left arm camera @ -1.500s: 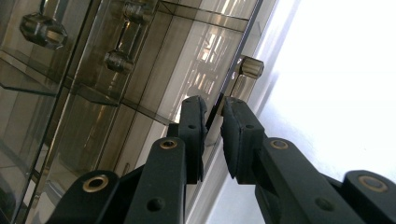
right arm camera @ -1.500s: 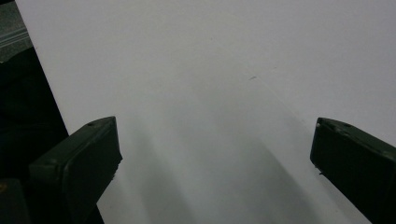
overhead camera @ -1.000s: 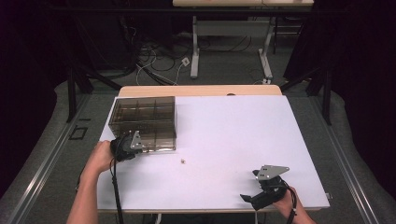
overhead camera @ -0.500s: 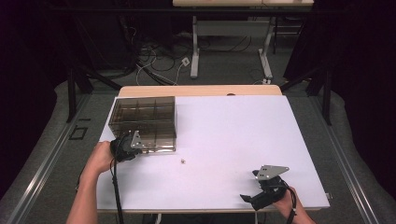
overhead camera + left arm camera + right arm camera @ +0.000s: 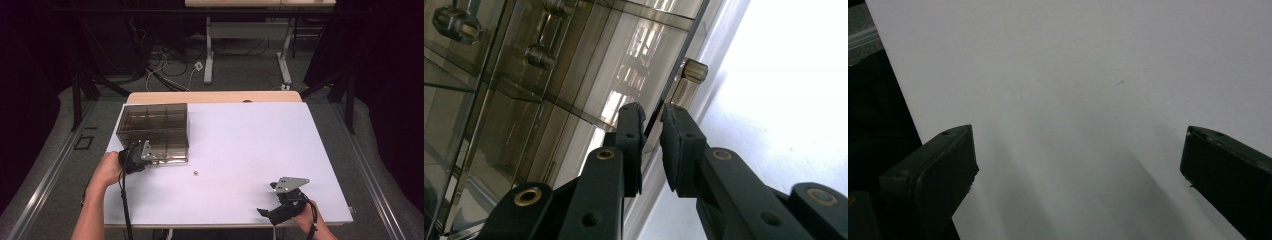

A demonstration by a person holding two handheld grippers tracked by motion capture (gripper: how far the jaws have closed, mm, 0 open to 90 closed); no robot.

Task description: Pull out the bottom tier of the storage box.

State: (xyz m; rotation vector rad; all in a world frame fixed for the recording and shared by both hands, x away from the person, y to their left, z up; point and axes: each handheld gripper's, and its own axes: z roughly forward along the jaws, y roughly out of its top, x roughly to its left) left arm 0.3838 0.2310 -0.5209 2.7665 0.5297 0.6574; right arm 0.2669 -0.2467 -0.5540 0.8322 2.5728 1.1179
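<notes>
with jaws clamped, left gripper (image 5: 651, 125) on box wall (image 5: 674, 75)

Looks like a lab or recording studio setup, not anyone's home. White-topped bench (image 5: 240, 150) sits alone on grey carpet (image 5: 60, 165), dark curtains (image 5: 385, 75) all around, loose cables (image 5: 170, 70) tangled on the floor behind it, and another height-adjustable desk frame (image 5: 247, 45) standing further back.
</notes>
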